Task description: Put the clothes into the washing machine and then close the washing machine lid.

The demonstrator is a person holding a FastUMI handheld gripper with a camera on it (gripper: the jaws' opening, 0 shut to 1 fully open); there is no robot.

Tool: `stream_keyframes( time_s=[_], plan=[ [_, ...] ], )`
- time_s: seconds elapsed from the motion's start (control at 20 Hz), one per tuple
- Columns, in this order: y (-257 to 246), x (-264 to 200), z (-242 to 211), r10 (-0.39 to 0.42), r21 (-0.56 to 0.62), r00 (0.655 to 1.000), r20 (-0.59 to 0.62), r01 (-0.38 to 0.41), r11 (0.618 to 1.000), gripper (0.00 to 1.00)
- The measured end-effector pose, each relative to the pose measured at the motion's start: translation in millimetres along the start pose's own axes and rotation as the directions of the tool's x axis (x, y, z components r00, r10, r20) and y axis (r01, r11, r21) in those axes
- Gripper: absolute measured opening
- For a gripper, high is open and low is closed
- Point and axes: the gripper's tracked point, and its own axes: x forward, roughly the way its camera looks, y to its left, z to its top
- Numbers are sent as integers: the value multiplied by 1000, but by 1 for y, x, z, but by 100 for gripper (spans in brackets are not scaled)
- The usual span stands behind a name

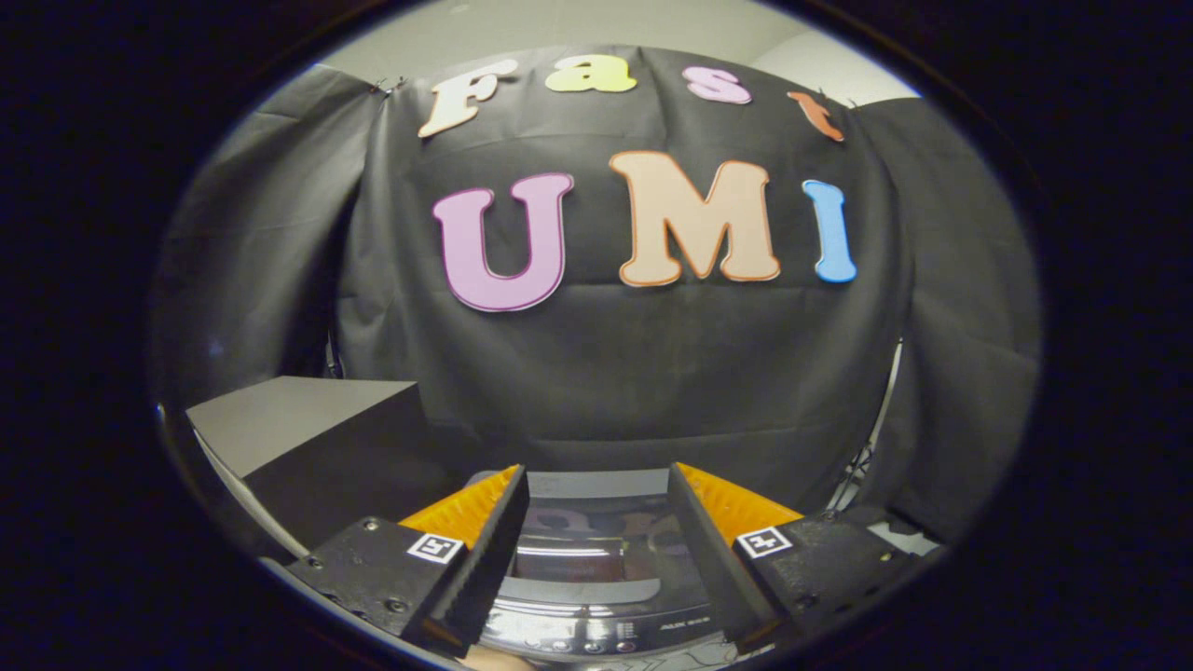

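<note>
Jaws wide and empty, gripper (596, 522) hovers above the glossy grey top-loading washing machine (596, 596), lid seemingly down; next, likely fetching clothes.

Black cloth wall (596, 373) hangs behind a dark box (308, 438).

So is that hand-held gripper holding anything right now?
No. The hand-held gripper is open and holds nothing; between its fingers you see the washing machine's glossy lid below.
</note>
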Motion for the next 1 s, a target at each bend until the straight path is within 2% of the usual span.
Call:
stream_keyframes(
  time_s=[0.2, 0.35, 0.65, 1.0],
  plan=[
    [-29, -42, 3, -35, -18, 995, 99, 37, 999, 91],
    [-48, -72, -7, -57, 13, 986, 159, 56, 998, 91],
    [-73, -128, -52, -59, 8, 967, 246, 59, 998, 92],
    [-76, -179, -127, -25, 39, 963, 267, 15, 999, 94]
  ],
)
